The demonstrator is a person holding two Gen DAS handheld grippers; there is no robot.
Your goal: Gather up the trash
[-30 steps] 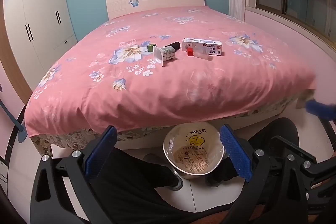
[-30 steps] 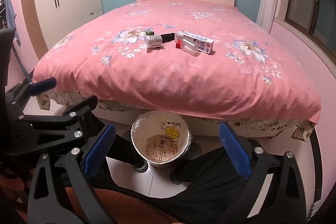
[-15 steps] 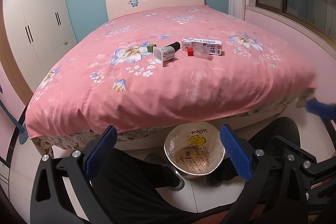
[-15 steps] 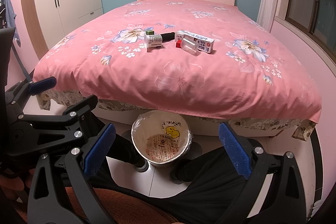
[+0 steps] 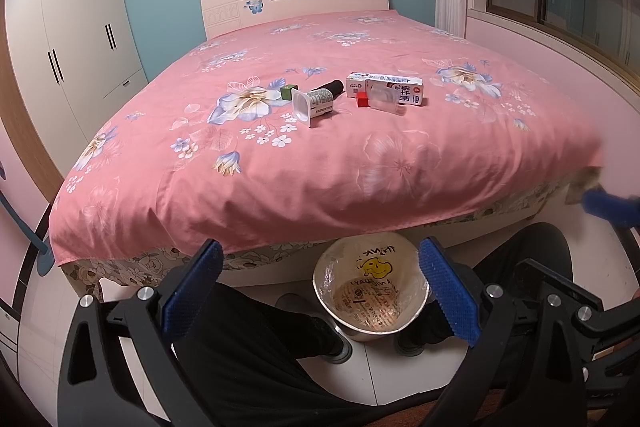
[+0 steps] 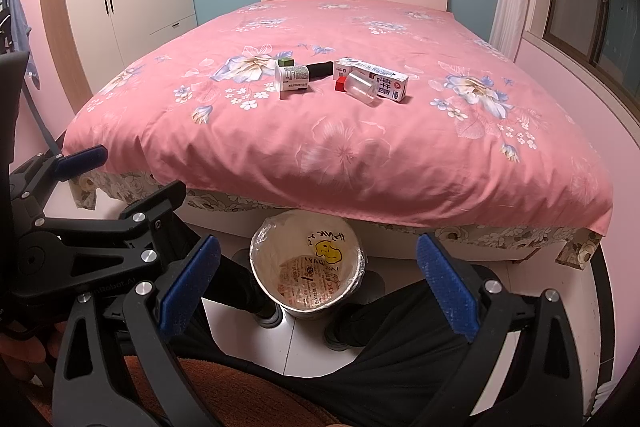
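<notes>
Nothing is collected yet, by my reading. My left gripper [image 5: 318, 293] and right gripper [image 6: 316, 293] both hang low at the foot of the bed [image 6: 360, 147], jaws spread wide and holding nothing. Between my feet on the floor tiles stands the lined waste bin [image 6: 308, 267]; I see only printed liner at its bottom, no item that I can make out. All the trash lies in one cluster on the pink floral bedcover, at 12 o'clock from the bin: a toppled yogurt cup [image 6: 294, 79], a small green cube [image 6: 285, 62] at its 11 o'clock, a black cylinder [image 6: 320, 69], a milk carton [image 6: 376, 77], a clear plastic cup [image 6: 360, 87] and a small red piece [image 6: 340, 84]. Six pieces remain, so the whole job is outstanding.
</notes>
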